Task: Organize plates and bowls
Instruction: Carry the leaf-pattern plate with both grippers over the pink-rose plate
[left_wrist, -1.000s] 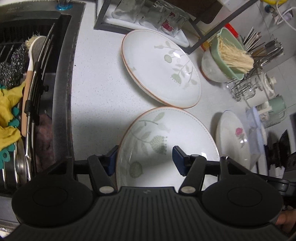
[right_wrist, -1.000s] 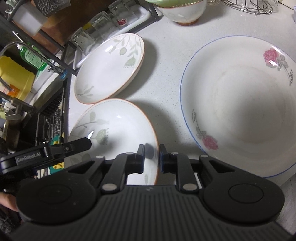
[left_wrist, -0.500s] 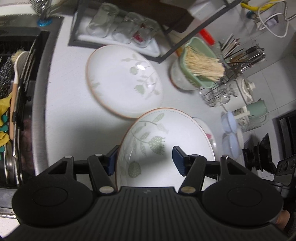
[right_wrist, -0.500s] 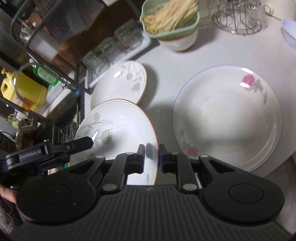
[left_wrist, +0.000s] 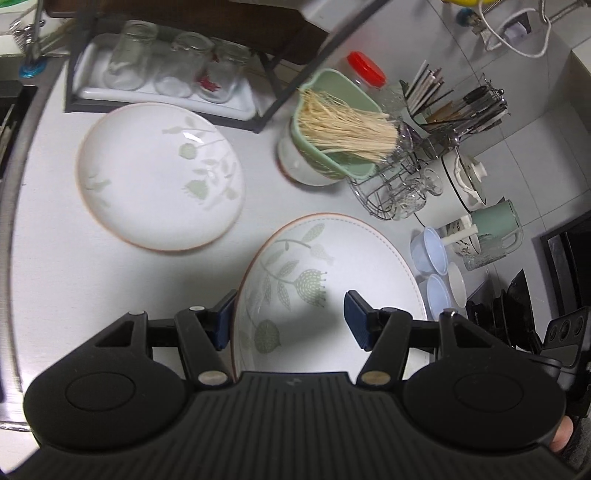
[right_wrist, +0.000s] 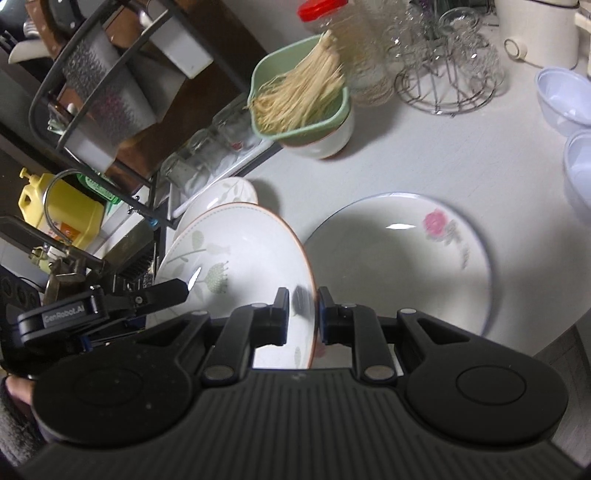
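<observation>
A deep white plate with green leaf print (left_wrist: 332, 280) hangs tilted above the counter. My right gripper (right_wrist: 302, 314) is shut on its right rim (right_wrist: 312, 295). My left gripper (left_wrist: 290, 321) straddles the plate's left rim with its jaws wide apart. One blue pad (left_wrist: 225, 317) lies against the rim's outside, and the other pad (left_wrist: 356, 325) hovers over the inside. A second leaf plate (left_wrist: 159, 177) lies flat on the counter at the left. A rose-print plate (right_wrist: 399, 258) lies to the right of the held one. A green bowl of pale sticks (left_wrist: 332, 140) sits in a white bowl (left_wrist: 299, 166).
A tray of upturned glasses (left_wrist: 166, 70) under a black shelf frame lines the back. A wire glass rack (left_wrist: 399, 188), cutlery holder (left_wrist: 461, 107), mugs and small pale blue bowls (left_wrist: 432, 251) crowd the right. The sink (right_wrist: 129, 258) and a yellow bottle (right_wrist: 59, 214) are at the left.
Both grippers rose together with the leaf plate and carried it right, away from the sink and toward the rose plate. Neither jaw gap changed.
</observation>
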